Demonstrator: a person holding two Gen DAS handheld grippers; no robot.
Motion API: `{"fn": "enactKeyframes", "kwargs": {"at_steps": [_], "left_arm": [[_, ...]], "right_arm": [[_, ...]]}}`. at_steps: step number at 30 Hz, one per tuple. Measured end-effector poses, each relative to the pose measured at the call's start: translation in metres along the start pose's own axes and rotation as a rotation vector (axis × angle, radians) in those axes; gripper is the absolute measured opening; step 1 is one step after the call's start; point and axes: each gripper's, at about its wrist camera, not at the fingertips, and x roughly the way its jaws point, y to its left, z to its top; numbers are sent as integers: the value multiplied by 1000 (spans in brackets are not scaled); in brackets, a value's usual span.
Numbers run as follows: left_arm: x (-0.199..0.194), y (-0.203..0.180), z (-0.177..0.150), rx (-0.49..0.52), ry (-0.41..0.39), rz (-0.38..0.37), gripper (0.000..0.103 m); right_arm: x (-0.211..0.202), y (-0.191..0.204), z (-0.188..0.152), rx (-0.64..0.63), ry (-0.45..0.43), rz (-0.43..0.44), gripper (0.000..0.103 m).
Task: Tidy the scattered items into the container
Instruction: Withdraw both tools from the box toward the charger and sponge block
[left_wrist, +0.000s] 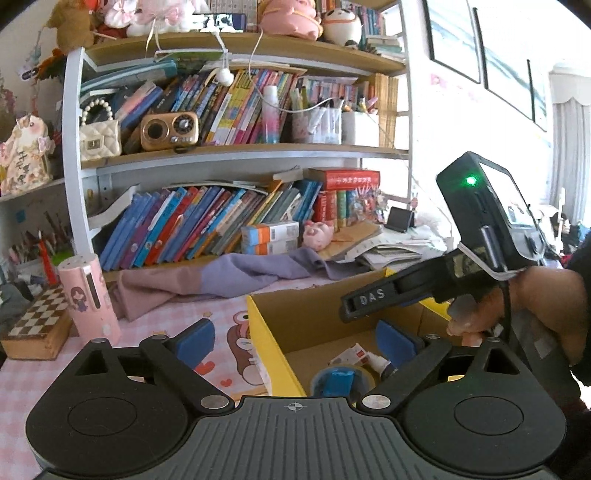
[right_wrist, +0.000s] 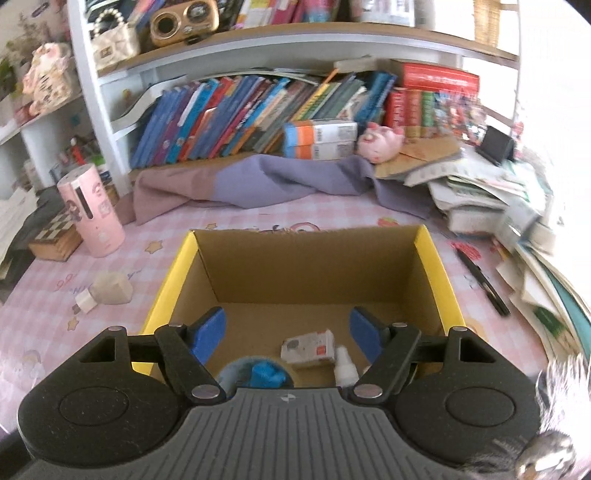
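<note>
Left gripper (left_wrist: 297, 341): jaws spread wide, nothing between the blue pads (left_wrist: 195, 338). It straddles the left yellow wall of the box (left_wrist: 271, 345), one pad over the tabletop (left_wrist: 155, 334), the other over the box interior.

Right gripper (right_wrist: 288, 334): jaws spread, empty, held over the near end of the box (right_wrist: 430, 254). In the left wrist view it shows from the side, held in the person's hand (left_wrist: 517, 306), above the box's right part.

Box: open cardboard, yellow rim, standing on the pink checked tabletop (right_wrist: 155, 236). On its floor, at the near end: a tape roll (right_wrist: 255, 373) with something blue in its centre, a small white-and-red carton (right_wrist: 308, 345) lying flat, and a white bottle (right_wrist: 345, 363) touching the carton's right side.

Outside the box: a beige bottle (right_wrist: 107, 290) with white cap lies on its side on the tabletop, left of the box. A black pen (right_wrist: 480, 282) lies right of it, near the paper stack (right_wrist: 491, 195). A pink cylinder (right_wrist: 90, 210) stands upright at far left beside a checkered wooden case (right_wrist: 55, 236). Purple cloth (right_wrist: 258, 181) lies bunched behind the box, below the bookshelf (right_wrist: 258, 107).
</note>
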Motion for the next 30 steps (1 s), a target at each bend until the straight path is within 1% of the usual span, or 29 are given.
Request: {"fn": "enactKeyframes", "kwargs": {"at_steps": [4,8,16,21,25,30], "left_arm": [[-15,15,-5,9,-4,-23,97],[-32,32,-15,9,-3,-26,97],[-61,72,-39,-53,30,1,97],[-76,92,-55,-66,63,24,97],[-85,105,-65,-72,92,53,97],[-96,119,-78,-86,129,105,97]], "right_arm": [[-16,11,-13,35,-17,-44,73],[-31,23,-26,67,-34,-86,74],[-60,50,-60,125,-49,-159,75],[-72,63,-80,158,-42,-202,75],[-79,77,-96,158,-32,-212,75],[-84,98,-108,117,-10,-175,75]]}}
